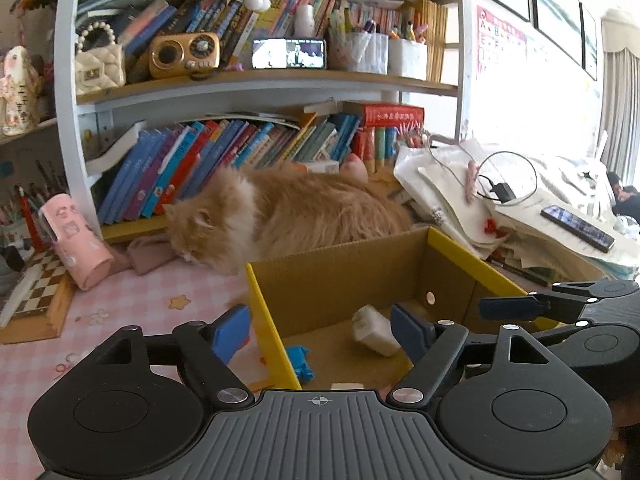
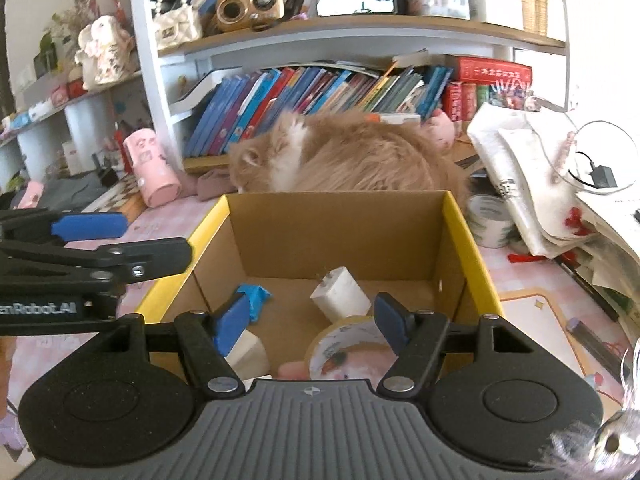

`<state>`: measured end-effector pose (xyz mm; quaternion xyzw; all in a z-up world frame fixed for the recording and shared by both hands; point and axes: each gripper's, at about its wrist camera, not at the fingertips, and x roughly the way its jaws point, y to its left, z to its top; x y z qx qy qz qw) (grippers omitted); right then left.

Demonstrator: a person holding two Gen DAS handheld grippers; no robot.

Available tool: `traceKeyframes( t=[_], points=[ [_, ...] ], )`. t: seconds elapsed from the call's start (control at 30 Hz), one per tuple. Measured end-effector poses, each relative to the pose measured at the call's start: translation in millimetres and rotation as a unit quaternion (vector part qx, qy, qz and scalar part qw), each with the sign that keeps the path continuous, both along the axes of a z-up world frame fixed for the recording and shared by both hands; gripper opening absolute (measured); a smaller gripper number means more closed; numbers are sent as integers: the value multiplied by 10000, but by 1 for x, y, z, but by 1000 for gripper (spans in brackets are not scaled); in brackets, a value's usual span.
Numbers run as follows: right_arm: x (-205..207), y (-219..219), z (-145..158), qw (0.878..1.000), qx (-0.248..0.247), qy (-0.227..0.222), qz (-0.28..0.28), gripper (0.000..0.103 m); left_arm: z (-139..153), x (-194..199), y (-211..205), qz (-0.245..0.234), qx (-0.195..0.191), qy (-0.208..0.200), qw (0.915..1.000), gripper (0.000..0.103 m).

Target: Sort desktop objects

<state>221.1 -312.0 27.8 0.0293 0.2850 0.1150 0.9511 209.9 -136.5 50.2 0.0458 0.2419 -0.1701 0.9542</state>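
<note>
Two claws hang spread and empty over the box: left claw astride its yellow left rim, right claw inside the walls. The charger lies on the floor, prongs toward the cat. Only the right view shows the tape.
</note>
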Motion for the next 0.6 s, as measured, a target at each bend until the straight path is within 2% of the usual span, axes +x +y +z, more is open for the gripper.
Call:
traceKeyframes(
  t=[0.2, 0.4, 0.6],
  points=[
    [-13, -5, 6, 9998, 56, -57, -161, 68, 2, -15, 5, 6, 64, -99, 9999, 81],
    [-31, -11, 17, 9989, 287, -122, -343, 68, 4, -28, 13, 88, -27, -105, 9999, 82],
    [-47, -10, 21, 9982, 284, -198, -485, 68, 5, -39, 21, 133, -91, -107, 9998, 82]
  ],
)
